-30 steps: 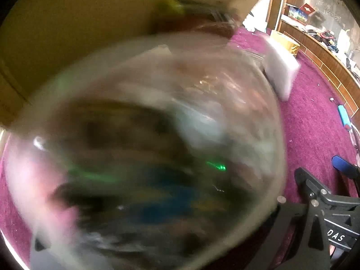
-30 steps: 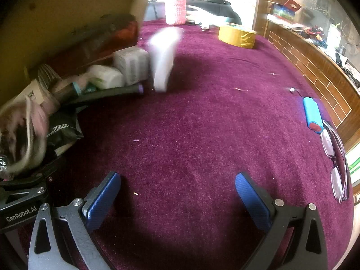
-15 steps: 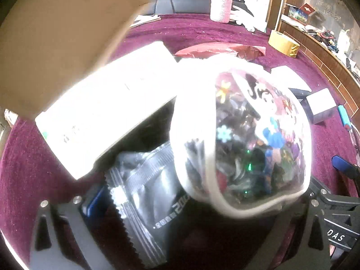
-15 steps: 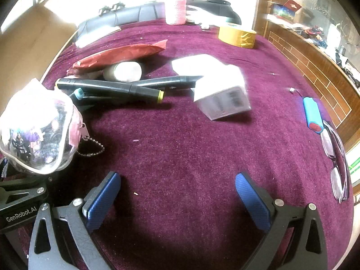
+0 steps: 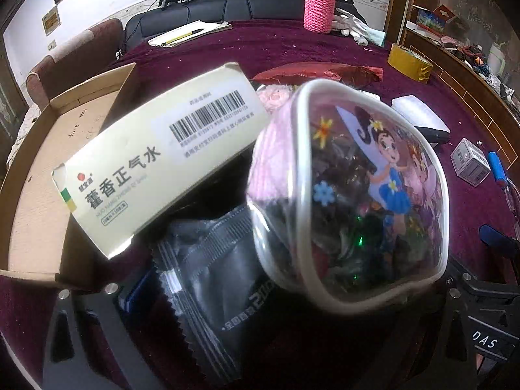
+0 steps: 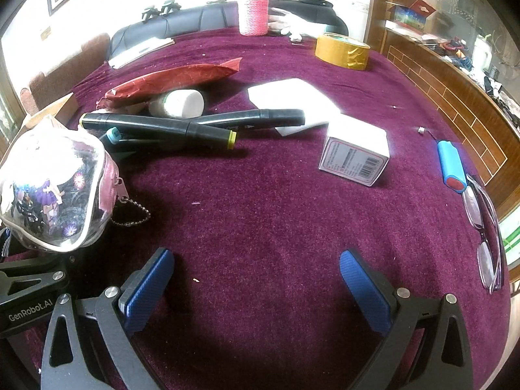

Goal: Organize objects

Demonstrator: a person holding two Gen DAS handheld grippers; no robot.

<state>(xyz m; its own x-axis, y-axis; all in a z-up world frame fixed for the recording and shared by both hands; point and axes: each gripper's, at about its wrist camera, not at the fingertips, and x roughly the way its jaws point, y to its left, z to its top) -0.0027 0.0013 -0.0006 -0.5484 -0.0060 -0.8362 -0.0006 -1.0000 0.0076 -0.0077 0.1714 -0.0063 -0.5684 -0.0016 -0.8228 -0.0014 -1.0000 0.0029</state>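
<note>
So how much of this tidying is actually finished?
Hardly any, it seems. The cardboard box shows nothing packed inside. In hand: the left gripper sits at a cartoon pouch, black packet and medicine carton; whether it grips them is unclear. The right gripper is open. Left: markers, small white box, red packet.

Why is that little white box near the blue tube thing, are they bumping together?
Apart. The right wrist view shows bare purple cloth between the white box and the blue tube.
</note>
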